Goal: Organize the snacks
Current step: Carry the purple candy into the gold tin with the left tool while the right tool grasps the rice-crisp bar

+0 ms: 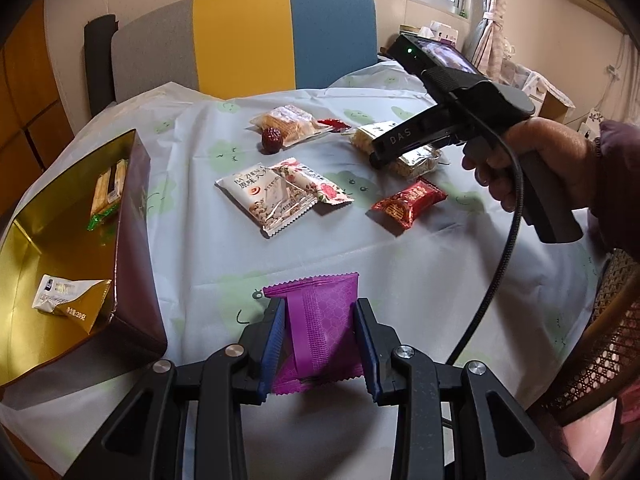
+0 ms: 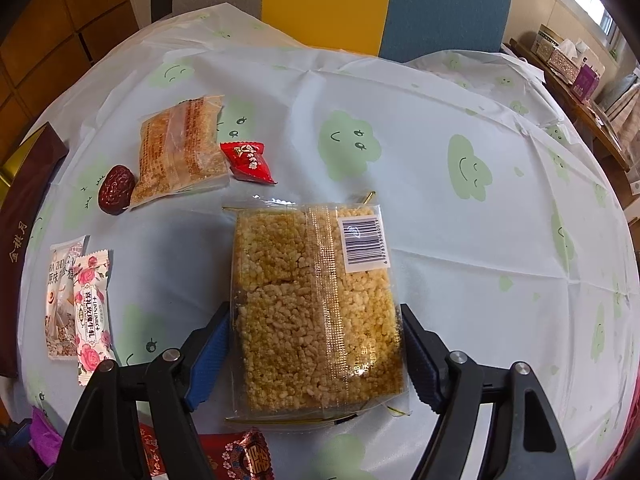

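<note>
My left gripper (image 1: 320, 308) is shut on a purple snack packet (image 1: 320, 336), which stands upright between the blue pads just above the tablecloth. To its left an open maroon box (image 1: 136, 216) with a gold lining holds a cracker packet (image 1: 108, 188) and a white packet (image 1: 64, 292). My right gripper (image 2: 314, 312) straddles a clear packet of rice crisps (image 2: 312, 304). Its pads meet the wrapper on both sides. In the left wrist view a hand (image 1: 520, 160) holds that gripper over the same packet (image 1: 420, 160).
Loose on the tablecloth lie a white nut packet (image 1: 260, 196), a rose-print packet (image 1: 320, 184), a red packet (image 1: 408, 202), a red date (image 2: 116, 194), a clear cracker packet (image 2: 180, 148) and a small red candy (image 2: 248, 162). A colour-block chair (image 1: 280, 36) stands behind the table; a wicker chair (image 1: 600, 340) at right.
</note>
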The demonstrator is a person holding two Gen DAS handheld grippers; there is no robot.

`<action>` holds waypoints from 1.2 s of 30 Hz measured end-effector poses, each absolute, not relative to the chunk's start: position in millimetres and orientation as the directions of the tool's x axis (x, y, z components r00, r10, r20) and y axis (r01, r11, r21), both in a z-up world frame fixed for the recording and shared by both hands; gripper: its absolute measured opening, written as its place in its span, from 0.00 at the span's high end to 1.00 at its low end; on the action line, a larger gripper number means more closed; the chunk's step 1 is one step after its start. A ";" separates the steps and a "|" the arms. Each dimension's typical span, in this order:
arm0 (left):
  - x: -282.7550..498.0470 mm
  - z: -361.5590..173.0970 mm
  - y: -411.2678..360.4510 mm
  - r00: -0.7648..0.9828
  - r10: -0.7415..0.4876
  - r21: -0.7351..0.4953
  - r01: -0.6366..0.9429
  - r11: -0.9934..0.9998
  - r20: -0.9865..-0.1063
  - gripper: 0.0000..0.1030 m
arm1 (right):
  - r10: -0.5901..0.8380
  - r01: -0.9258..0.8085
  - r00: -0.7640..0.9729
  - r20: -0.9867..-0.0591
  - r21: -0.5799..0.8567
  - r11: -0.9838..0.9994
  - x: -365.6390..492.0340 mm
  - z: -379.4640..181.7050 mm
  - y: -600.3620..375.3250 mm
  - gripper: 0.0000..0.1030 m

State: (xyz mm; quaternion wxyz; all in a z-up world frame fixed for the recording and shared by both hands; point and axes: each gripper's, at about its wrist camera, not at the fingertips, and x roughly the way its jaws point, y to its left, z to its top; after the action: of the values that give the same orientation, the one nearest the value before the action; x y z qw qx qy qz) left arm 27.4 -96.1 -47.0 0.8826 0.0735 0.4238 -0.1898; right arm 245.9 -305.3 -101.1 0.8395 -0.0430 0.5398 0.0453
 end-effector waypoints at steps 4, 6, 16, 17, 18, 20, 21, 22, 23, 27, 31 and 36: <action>24.8 -44.4 -93.4 0.571 -0.288 -0.047 0.398 0.916 -0.769 0.66 | 0.045 -0.124 0.418 -0.907 -0.008 0.992 244.2 -100.9 -308.5 0.24; 22.4 -40.8 -91.6 0.575 -0.301 -0.057 0.403 0.914 -0.761 0.66 | 0.041 -0.127 0.424 -0.905 -0.014 0.992 242.3 -101.2 -308.4 0.24; 11.5 -2.7 -68.7 0.619 -0.393 -0.145 0.411 0.900 -0.680 0.66 | 0.028 -0.141 0.447 -0.894 -0.039 0.989 237.3 -100.1 -306.9 0.24; 13.5 4.5 -59.8 0.631 -0.396 -0.165 0.394 0.904 -0.667 0.66 | 0.028 -0.141 0.447 -0.894 -0.039 0.989 237.8 -99.9 -307.0 0.24; 16.7 11.2 -50.3 0.646 -0.392 -0.181 0.369 0.912 -0.656 0.66 | 0.028 -0.141 0.447 -0.894 -0.039 0.989 238.0 -99.9 -307.0 0.24; 28.2 23.1 -26.3 0.665 -0.379 -0.232 0.302 0.924 -0.644 0.66 | 0.027 -0.142 0.447 -0.894 -0.041 0.989 238.3 -99.9 -307.3 0.24; 35.8 27.5 -12.8 0.671 -0.366 -0.258 0.260 0.930 -0.645 0.66 | 0.026 -0.142 0.447 -0.894 -0.043 0.989 238.0 -99.8 -307.0 0.24; 43.6 31.1 -0.3 0.676 -0.350 -0.278 0.218 0.936 -0.648 0.66 | 0.026 -0.143 0.446 -0.895 -0.042 0.989 238.3 -99.7 -307.0 0.24; 52.4 33.2 13.2 0.680 -0.332 -0.299 0.170 0.939 -0.654 0.66 | 0.026 -0.142 0.446 -0.895 -0.042 0.989 238.1 -99.9 -307.0 0.24; 97.7 25.1 73.7 0.644 -0.267 -0.388 -0.050 0.920 -0.717 0.65 | 0.020 -0.144 0.445 -0.895 -0.049 0.988 238.6 -99.9 -306.5 0.24; 137.7 13.7 109.5 0.602 -0.209 -0.388 -0.184 0.903 -0.771 0.65 | 0.016 -0.148 0.443 -0.896 -0.055 0.987 239.3 -99.0 -305.8 0.25; 181.3 -0.1 129.4 0.577 -0.138 -0.349 -0.272 0.897 -0.805 0.65 | 0.014 -0.149 0.442 -0.897 -0.058 0.987 239.9 -98.7 -305.4 0.25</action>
State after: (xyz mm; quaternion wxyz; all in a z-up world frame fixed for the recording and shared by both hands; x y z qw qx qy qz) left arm 181.3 129.4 -0.1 0.8592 -0.2238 0.4584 0.0391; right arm 239.9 -305.4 -98.7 0.8466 -0.0641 0.5261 0.0482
